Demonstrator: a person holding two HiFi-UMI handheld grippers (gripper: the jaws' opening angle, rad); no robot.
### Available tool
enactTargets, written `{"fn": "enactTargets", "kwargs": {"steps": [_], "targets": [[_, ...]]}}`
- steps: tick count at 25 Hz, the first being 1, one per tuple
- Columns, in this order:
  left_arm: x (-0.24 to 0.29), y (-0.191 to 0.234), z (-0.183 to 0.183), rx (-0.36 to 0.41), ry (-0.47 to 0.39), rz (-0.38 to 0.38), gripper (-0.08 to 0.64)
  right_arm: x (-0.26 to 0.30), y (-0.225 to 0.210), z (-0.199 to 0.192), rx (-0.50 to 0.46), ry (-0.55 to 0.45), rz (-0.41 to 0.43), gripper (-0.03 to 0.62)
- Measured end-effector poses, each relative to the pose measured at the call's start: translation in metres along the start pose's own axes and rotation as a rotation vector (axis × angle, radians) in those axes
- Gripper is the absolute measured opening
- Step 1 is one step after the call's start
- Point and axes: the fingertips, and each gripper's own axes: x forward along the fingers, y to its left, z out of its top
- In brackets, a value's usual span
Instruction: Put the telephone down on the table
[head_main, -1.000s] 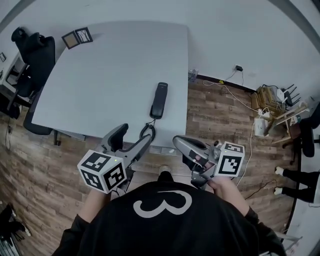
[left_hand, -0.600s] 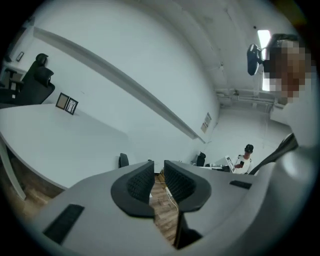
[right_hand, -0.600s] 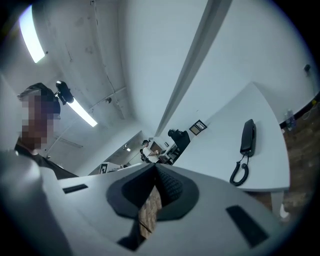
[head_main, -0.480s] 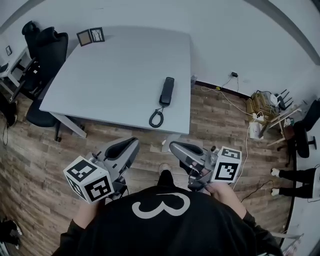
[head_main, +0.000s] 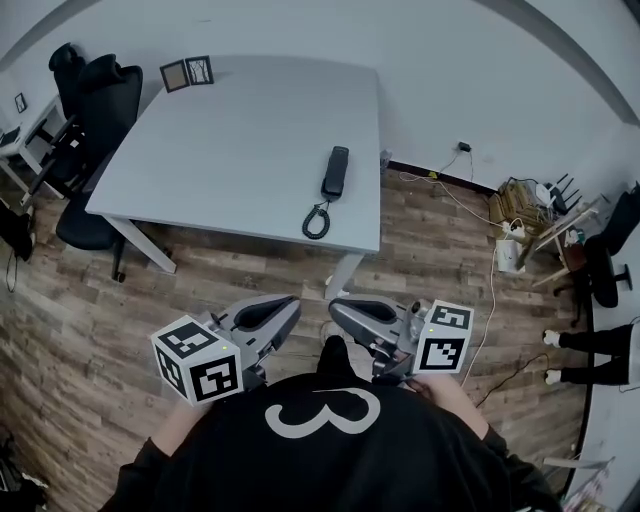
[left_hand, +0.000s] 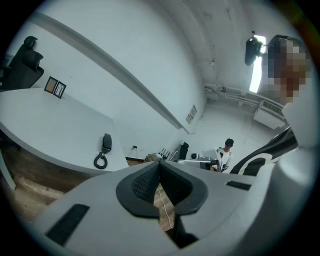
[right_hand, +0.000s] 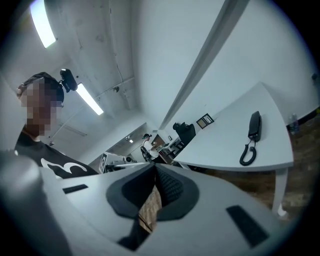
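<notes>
The black telephone handset (head_main: 335, 172) lies flat on the grey table (head_main: 230, 140) near its right edge, its coiled cord (head_main: 316, 221) curled by the front edge. It also shows far off in the left gripper view as the handset (left_hand: 106, 143) and in the right gripper view as the handset (right_hand: 254, 126). Both grippers are held close to my body, well short of the table. My left gripper (head_main: 293, 303) (left_hand: 160, 165) has just been closing and its jaws now meet with nothing between them. My right gripper (head_main: 335, 306) (right_hand: 154, 167) is shut and empty too.
A black office chair (head_main: 95, 110) stands at the table's left side. Two small picture frames (head_main: 186, 73) sit at the table's far corner. Cables and clutter (head_main: 520, 215) lie by the right wall. Wooden floor (head_main: 120, 320) stretches between me and the table.
The left jaws went from wide open to shut. Both grippers drew back from the table's edge toward my body, and the table with the telephone now lies farther away.
</notes>
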Motion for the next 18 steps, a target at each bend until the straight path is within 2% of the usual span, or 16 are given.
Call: {"fn": "enactTargets", "kwargs": {"steps": [6,18], "targets": [[-0.008,-0.002,-0.006,-0.011,0.01,-0.03,0.012,-0.004,-0.001,-0.014,0.022,-0.008,-0.037,0.005],[-0.01,0.006,-0.02,-0.014,0.042,-0.017,0.012,-0.011,-0.008,-0.026,0.053,-0.012,-0.089,0.005]]}}
